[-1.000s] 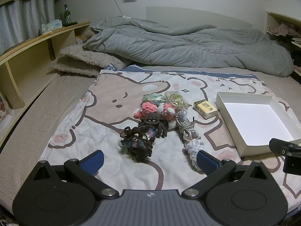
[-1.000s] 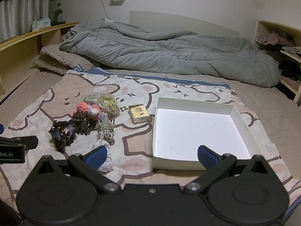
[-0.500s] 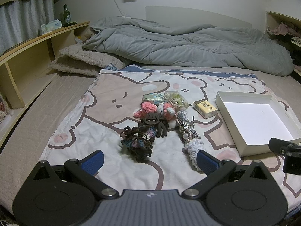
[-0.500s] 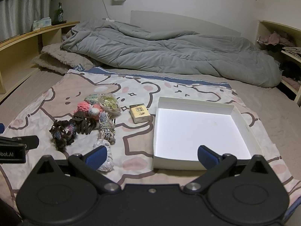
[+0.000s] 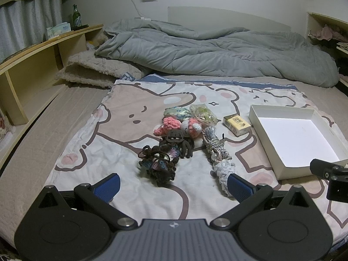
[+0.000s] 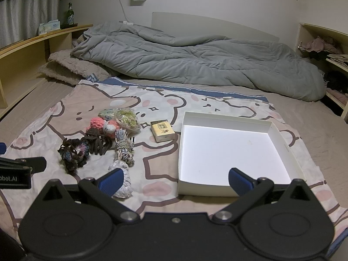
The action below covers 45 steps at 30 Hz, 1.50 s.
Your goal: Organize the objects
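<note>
A cluster of small items lies on a cartoon-bear blanket (image 5: 130,130): dark crochet scrunchies (image 5: 157,163), a brown claw clip (image 5: 177,141), a pink crochet toy (image 5: 174,126), a grey-white braided cord (image 5: 217,150), a clear bag of green bits (image 5: 203,114) and a small yellow box (image 5: 236,123) (image 6: 162,130). To their right sits an empty white shallow box (image 6: 228,150) (image 5: 293,137). My left gripper (image 5: 173,183) hovers open just short of the scrunchies. In front of the white box my right gripper (image 6: 176,179) is open too, holding nothing.
A rumpled grey duvet (image 6: 195,61) covers the far half of the bed, with a beige fuzzy pillow (image 5: 93,71) at the left. Wooden shelving (image 5: 32,65) runs along the left side, holding a green bottle (image 5: 76,18) and tissues. More shelves with clothes stand at the right.
The right wrist view has shifted slightly, the items and white box sliding a little rightward. The left gripper has stayed put.
</note>
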Tool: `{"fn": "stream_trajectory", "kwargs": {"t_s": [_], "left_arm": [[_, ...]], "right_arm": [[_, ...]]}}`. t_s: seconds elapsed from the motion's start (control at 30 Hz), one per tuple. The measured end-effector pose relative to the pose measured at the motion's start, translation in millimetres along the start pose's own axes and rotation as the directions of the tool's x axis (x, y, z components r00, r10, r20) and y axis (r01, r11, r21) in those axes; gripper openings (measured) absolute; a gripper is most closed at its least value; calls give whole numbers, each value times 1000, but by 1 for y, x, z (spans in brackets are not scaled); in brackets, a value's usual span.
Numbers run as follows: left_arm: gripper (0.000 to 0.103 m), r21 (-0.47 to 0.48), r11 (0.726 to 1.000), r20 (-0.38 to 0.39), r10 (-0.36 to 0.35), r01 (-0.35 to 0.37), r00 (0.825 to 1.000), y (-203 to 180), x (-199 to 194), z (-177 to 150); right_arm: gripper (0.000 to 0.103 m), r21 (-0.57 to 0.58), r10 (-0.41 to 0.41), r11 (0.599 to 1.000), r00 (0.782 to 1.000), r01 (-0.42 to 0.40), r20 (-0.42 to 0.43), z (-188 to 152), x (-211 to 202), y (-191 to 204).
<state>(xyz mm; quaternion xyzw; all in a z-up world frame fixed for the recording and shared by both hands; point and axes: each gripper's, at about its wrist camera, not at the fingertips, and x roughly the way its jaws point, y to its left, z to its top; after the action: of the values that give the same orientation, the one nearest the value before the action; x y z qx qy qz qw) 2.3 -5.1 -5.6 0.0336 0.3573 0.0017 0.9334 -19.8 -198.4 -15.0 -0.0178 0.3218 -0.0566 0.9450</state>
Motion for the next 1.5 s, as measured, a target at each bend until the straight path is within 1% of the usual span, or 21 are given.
{"fn": "stream_trajectory", "kwargs": {"t_s": [1.4, 1.5], "left_arm": [[103, -1, 1000, 4, -5, 5, 1000, -1, -3, 1], [103, -8, 1000, 13, -14, 15, 1000, 0, -6, 4]], "right_arm": [[103, 0, 2, 1000, 1000, -2, 2, 1, 0, 1], [103, 5, 14, 1000, 1000, -14, -1, 2, 0, 1]]}}
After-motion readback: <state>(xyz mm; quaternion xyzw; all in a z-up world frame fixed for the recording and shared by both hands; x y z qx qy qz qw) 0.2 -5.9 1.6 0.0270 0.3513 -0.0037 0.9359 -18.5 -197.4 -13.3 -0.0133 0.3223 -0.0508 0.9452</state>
